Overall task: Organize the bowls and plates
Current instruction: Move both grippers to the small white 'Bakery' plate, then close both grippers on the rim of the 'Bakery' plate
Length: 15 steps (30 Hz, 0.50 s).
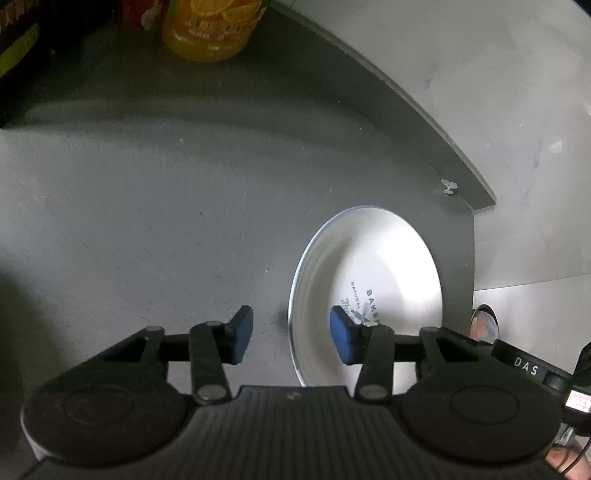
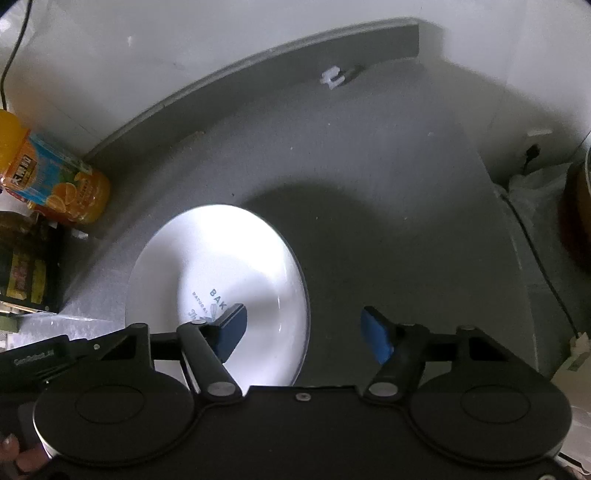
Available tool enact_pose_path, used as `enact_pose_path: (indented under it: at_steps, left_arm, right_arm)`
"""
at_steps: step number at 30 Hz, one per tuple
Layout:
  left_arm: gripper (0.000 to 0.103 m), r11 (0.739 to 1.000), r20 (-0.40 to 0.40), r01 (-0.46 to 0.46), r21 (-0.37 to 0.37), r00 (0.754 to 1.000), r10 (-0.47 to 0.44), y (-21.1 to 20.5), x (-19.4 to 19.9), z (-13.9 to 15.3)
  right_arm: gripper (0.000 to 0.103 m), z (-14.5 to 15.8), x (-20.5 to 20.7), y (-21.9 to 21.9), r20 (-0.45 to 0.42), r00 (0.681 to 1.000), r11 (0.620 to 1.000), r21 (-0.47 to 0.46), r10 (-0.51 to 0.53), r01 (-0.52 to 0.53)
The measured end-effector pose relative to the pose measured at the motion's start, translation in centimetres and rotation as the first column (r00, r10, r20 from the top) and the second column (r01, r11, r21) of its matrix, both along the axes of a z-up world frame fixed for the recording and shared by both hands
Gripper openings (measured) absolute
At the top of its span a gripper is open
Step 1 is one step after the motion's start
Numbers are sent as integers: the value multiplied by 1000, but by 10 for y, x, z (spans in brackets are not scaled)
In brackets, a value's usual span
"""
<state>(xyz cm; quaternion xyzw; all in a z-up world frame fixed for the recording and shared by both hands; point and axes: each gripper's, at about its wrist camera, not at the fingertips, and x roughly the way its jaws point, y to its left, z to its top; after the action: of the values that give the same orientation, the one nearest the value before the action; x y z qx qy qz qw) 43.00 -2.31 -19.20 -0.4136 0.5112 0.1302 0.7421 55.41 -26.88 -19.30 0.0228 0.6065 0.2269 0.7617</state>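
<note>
Left wrist view: 1 white round ceramic plate with blue print point(image 1: 369, 273) lies on the grey speckled surface point(image 1: 166, 221) near its right edge. Left tool point(image 1: 291, 332) and right tool point(image 2: 303, 328) hover wide open, empty.

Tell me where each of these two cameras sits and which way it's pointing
Left wrist: sits on the left gripper, looking down its open fingers at the grey counter; white plate under its right-hand finger; fingertips of a hand at bottom right.
Right wrist: sits on the right gripper, open, same counter; plate under its left-hand finger.
Shared: plate, orange juice bottle, white clip.
</note>
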Motion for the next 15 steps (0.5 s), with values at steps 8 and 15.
enact_pose_path:
  at_steps: [8,15]
  left_arm:
    - [25,997,-24,-31,-65,999,30,4,1,-17]
    - [13,997,-19,-20,-80,1000,18,2,3,-21]
  right_arm:
    - [57,-13,6,2,-23,998,997,49,64,-63]
    - [33,-22,12,-2,-25,998,997,68,49,-47]
